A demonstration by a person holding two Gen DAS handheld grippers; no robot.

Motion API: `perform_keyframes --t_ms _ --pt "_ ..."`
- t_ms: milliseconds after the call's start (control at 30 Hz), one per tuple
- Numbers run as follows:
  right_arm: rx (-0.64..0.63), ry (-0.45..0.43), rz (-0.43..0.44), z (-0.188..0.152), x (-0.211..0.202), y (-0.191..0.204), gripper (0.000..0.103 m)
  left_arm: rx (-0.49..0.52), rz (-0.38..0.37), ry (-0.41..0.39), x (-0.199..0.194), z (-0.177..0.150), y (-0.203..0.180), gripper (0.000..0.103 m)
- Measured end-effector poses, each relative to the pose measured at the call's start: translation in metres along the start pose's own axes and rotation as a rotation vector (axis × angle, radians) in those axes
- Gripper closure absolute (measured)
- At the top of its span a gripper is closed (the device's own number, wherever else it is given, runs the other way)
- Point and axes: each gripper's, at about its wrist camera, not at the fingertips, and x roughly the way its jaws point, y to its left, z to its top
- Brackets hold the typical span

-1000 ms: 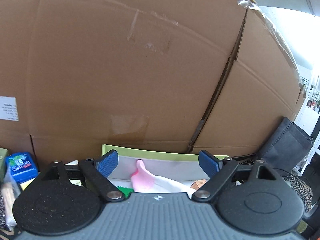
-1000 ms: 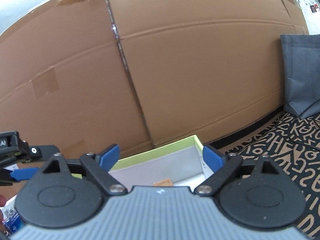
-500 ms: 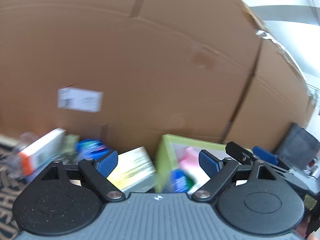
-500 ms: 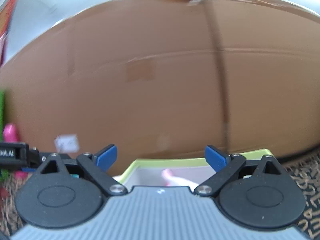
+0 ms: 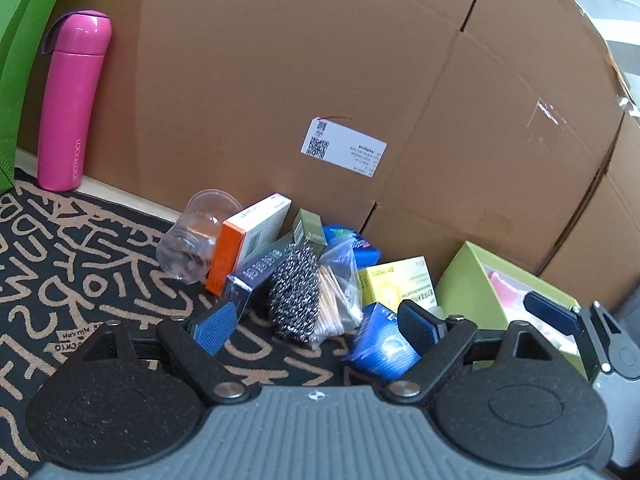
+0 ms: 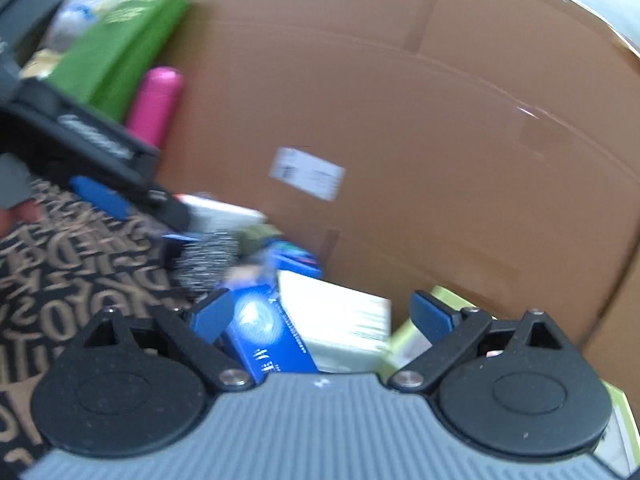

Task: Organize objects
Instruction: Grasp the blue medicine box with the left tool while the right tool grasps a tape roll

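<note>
The left gripper (image 5: 316,326) is open, with both blue pads wide apart and nothing between them. It hovers above the patterned mat (image 5: 80,256), aimed at the pile of objects.

The right gripper (image 6: 320,314) is also open, and its pads grip nothing. The right wrist view is motion-blurred, so small detail there cannot be read.

Landmark: the steel scourer (image 5: 294,290). All positions below are given relative to it, as seen from the left wrist view.

- Pack of wooden sticks (image 5: 336,296): in a clear bag, touching the scourer on its right side.
- Blue box (image 5: 382,346): to the lower right, lying tilted on the mat, partly behind the right pad of the left gripper.
- Yellow box (image 5: 396,282): to the right, behind the blue box.
- Green tray (image 5: 464,280): further right, against the cardboard boxes (image 5: 320,60). A pink item (image 5: 504,286) lies inside it.
- Dark box (image 5: 256,270): touching the scourer on its left side.
- Orange-ended box (image 5: 244,240): to the upper left, leaning on the dark box.
- Clear cup (image 5: 196,236): further left, lying on its side.
- Olive box (image 5: 308,232): directly behind the scourer.
- Blue tub (image 5: 352,242): behind and to the right.
- Pink bottle (image 5: 72,100): far to the upper left, upright, against the cardboard boxes.

In the right wrist view, the left gripper appears at the left edge, above the mat (image 6: 60,280).
</note>
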Motion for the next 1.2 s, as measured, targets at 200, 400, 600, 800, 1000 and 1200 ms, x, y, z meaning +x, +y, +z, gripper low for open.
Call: perform_keyframes --t_ms 200,400,600,800,1000,1200 --pt "0.194 0.055 0.23 0.008 -0.015 -0.009 0.007 0.065 -0.055 0.019 0.009 -0.005 -0.006 0.012" --pt "0.164 0.177 0.347 -0.015 -0.019 0.007 0.024 0.273 -0.134 0.028 0.021 -0.014 -0.029 0.012" --pt "0.109 0.226 0.391 -0.026 -0.021 0.019 0.034 0.474 -0.233 0.014 0.041 -0.002 -0.065 0.012" --pt "0.141 0.26 0.383 -0.036 -0.023 0.011 0.04 0.64 -0.349 0.164 0.084 0.004 -0.101 0.012" --pt "0.182 0.26 0.403 -0.037 -0.025 0.005 0.04 0.761 -0.268 0.306 0.111 -0.016 -0.097 0.015" --pt "0.164 0.252 0.39 -0.035 -0.03 0.005 0.04 0.663 -0.287 0.296 0.064 -0.049 -0.045 0.016"
